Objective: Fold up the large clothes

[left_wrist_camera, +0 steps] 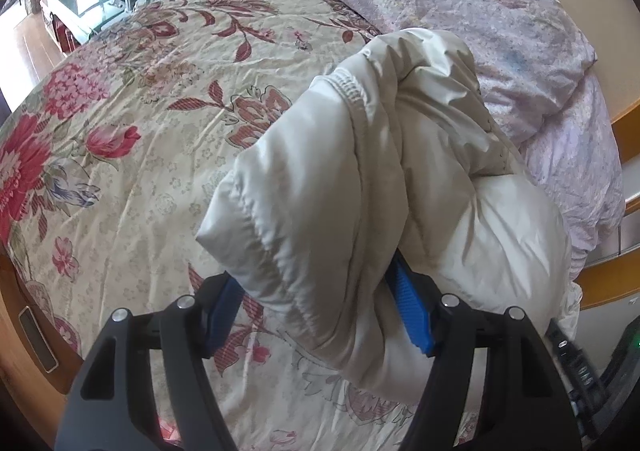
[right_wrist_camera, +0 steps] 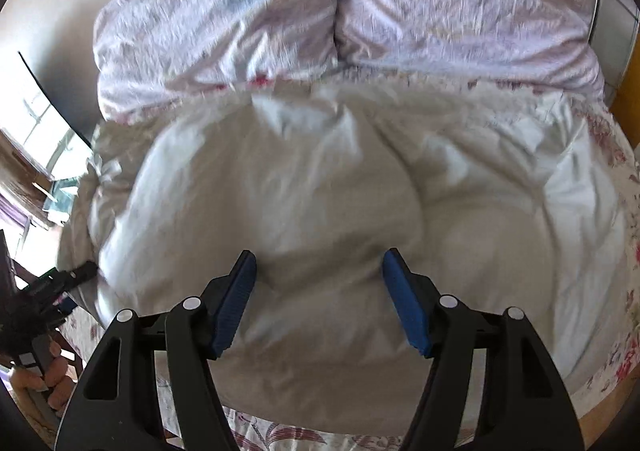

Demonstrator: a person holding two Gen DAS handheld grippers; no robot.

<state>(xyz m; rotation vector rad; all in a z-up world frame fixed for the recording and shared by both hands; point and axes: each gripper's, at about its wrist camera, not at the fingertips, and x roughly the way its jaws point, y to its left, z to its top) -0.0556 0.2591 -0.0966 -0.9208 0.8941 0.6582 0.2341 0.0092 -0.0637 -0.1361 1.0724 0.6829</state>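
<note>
Here, puffy jacket (left_wrist_camera: 360,187) between left gripper (left_wrist_camera: 320,291) fingers.

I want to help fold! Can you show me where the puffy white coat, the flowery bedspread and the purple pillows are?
puffy white coat (left_wrist_camera: 360,179): left wrist view, on its stitched cuff.
flowery bedspread (left_wrist_camera: 152,99): left wrist view, on bare printed fabric.
purple pillows (right_wrist_camera: 224,11): right wrist view, on the left pillow's face.

No legible text or labels.

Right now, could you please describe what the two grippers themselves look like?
The left gripper and right gripper match: black plastic frames with triangular cut-outs, round silver pins at the joints, and blue ribbed pads on the fingers. No cables or sleeves are visible on them.
</note>
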